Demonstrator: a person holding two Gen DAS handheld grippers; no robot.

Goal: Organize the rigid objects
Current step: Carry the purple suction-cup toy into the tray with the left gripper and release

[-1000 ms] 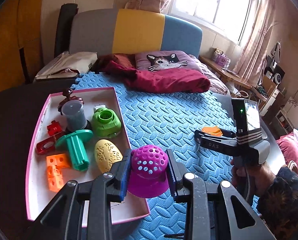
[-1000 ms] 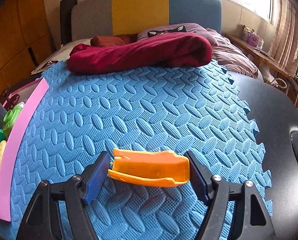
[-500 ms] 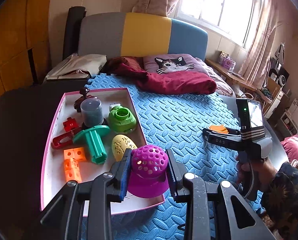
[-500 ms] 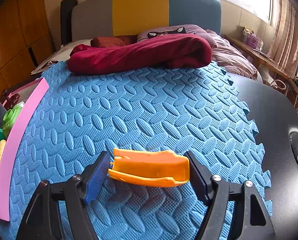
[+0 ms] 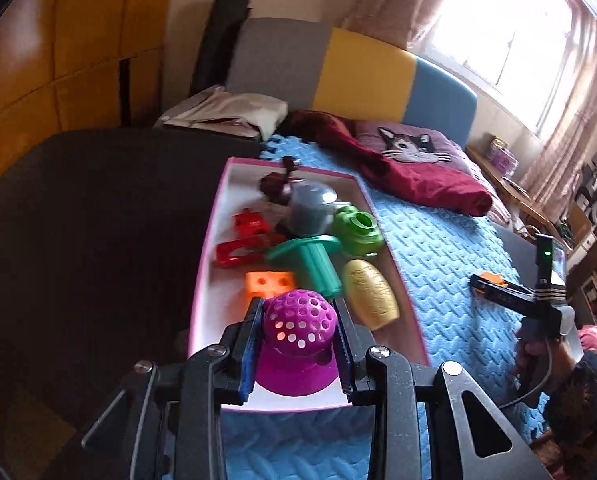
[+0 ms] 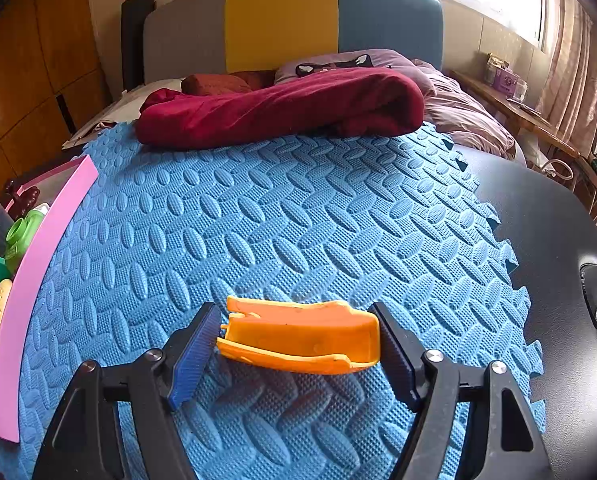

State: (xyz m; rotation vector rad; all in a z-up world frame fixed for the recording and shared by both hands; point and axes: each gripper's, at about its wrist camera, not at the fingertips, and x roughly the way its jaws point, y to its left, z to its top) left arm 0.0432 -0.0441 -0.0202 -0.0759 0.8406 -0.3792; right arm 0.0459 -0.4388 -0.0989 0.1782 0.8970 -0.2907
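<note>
My left gripper [image 5: 298,340] clamps the purple perforated dome [image 5: 299,325] over the pink tray's [image 5: 203,280] near end, awaiting release onto bare floor there, while my right gripper [image 6: 294,340] brackets the orange piece [image 6: 302,338] on the blue mat [image 6: 298,220], grip uncertain.

Right hand-held gripper [image 6: 294,344] stands over the blue foam mat [image 6: 298,220], an orange plastic piece [image 6: 302,338] lying crosswise between its fingers. Right pad touches the piece's end; left pad sits just beside the other end. Pink tray [image 6: 38,264] at left edge holds green and yellow toys. Red blanket [image 6: 282,108] lies beyond.
</note>
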